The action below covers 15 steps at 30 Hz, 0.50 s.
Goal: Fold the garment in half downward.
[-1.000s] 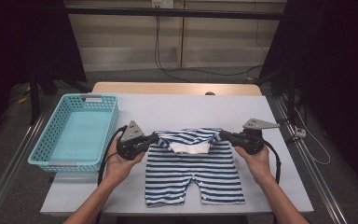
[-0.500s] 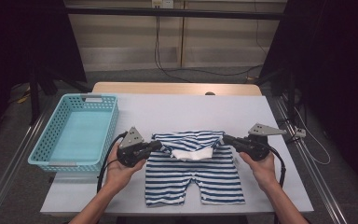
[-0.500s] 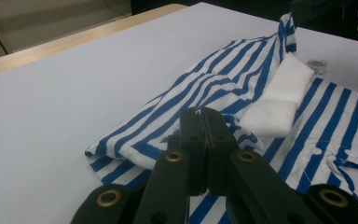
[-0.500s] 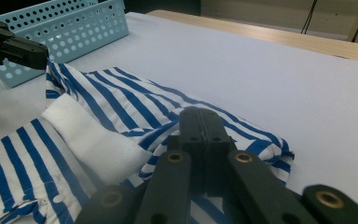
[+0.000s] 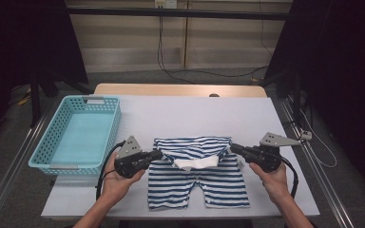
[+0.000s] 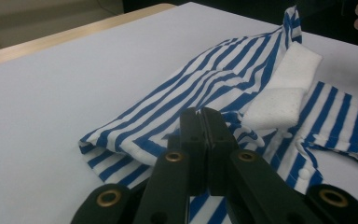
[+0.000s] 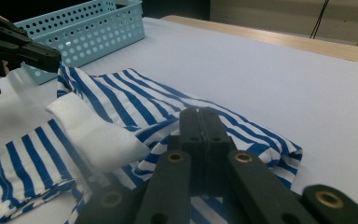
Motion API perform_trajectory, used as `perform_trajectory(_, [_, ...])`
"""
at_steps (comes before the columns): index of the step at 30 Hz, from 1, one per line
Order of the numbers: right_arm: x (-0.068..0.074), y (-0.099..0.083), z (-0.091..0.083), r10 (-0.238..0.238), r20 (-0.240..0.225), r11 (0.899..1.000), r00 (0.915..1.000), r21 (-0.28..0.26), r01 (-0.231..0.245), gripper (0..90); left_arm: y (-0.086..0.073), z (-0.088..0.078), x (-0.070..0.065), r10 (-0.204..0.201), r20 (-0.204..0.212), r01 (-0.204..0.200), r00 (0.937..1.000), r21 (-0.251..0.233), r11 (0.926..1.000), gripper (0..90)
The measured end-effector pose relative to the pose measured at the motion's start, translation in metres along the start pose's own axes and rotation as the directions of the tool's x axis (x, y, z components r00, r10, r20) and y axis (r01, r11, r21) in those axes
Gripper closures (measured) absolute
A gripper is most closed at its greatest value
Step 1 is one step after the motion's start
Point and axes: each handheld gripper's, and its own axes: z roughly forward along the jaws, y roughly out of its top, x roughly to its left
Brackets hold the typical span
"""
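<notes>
Item: blue-and-white striped garment [image 5: 197, 178], a small one-piece with two short legs, lying flat on the white worktop [image 5: 195, 116] near the front edge, legs toward the person, its upper part folded down over itself so that a white inner collar band [image 5: 196, 164] faces up at the middle of the fold. Left claw [image 5: 158, 154]: held in the person's left hand [image 5: 116, 180] at the left end of the fold, jaws pressed together with no gap; the left gripper view places their tips over the folded striped edge [image 6: 135, 140], though whether cloth is pinched between them cannot be told. Right claw [image 5: 234, 148]: held in the right hand [image 5: 275, 180] at the right end of the fold, jaws likewise fully together; the right gripper view sets them above the fold's far corner [image 7: 270, 144], grip on cloth equally undecided. Accessory: turquoise perforated basket [image 5: 105, 126] at the worktop's left, well apart from the garment. The high view gives the whole layout, both forearms, the grey three-cornered plates, the trailing cables and a tan wooden strip [image 5: 180, 89] behind the white surface. The left gripper view adds small white snap fasteners [image 6: 302, 173] along the garment's inner edge and the textured weave of the collar band [image 6: 284, 88]. The right gripper view adds the basket's round wall holes [image 7: 93, 35] and the other claw [image 7: 51, 52] at the garment's far end. Markings: no brand, label or legible writing on any item.
</notes>
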Motion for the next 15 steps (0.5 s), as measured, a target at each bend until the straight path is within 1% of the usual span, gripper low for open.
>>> perform_trajectory(2, [0.002, -0.001, -0.003, 0.002, -0.005, 1.0, 1.0, -0.002, -0.002, 90.0, -0.001, -0.002, -0.002, 0.0, 0.012, 0.0, 0.9999, 0.004, 1.0, 88.8])
perform_trajectory(3, [0.003, -0.002, -0.004, 0.004, -0.01, 1.0, 0.9999, -0.004, -0.004, 90.0, -0.001, -0.003, -0.003, 0.009, 0.009, -0.009, 0.9999, 0.013, 0.9999, 88.8])
perform_trajectory(4, [0.003, -0.003, -0.006, 0.006, -0.011, 1.0, 0.9999, -0.005, -0.006, 90.0, -0.001, -0.004, -0.004, 0.004, 0.016, -0.004, 0.9999, 0.008, 1.0, 88.8])
perform_trajectory(5, [0.004, -0.003, -0.007, 0.006, -0.01, 1.0, 0.9999, -0.003, -0.006, 90.0, -0.001, -0.005, -0.004, 0.007, 0.013, -0.008, 0.9999, 0.017, 0.9998, 88.8])
perform_trajectory(6, [0.005, -0.004, -0.008, 0.005, -0.016, 1.0, 0.9999, -0.004, -0.005, 90.0, -0.003, -0.005, -0.005, 0.002, 0.016, -0.002, 0.9999, 0.012, 0.9999, 88.8])
perform_trajectory(9, [0.007, -0.005, -0.011, 0.005, -0.026, 1.0, 0.9996, 0.0, -0.005, 90.0, -0.005, -0.006, -0.006, 0.005, 0.02, -0.006, 0.9998, 0.031, 0.9995, 88.8])
perform_trajectory(14, [0.011, -0.008, -0.013, 0.003, -0.036, 1.0, 0.9993, 0.012, -0.003, 90.0, -0.004, -0.007, -0.007, -0.001, 0.023, 0.001, 0.9997, 0.017, 0.9999, 88.8])
perform_trajectory(15, [0.012, -0.008, -0.014, -0.002, -0.039, 1.0, 0.9992, 0.011, 0.003, 90.0, -0.004, -0.008, -0.007, -0.001, 0.025, 0.0, 0.9997, 0.022, 0.9998, 88.8])
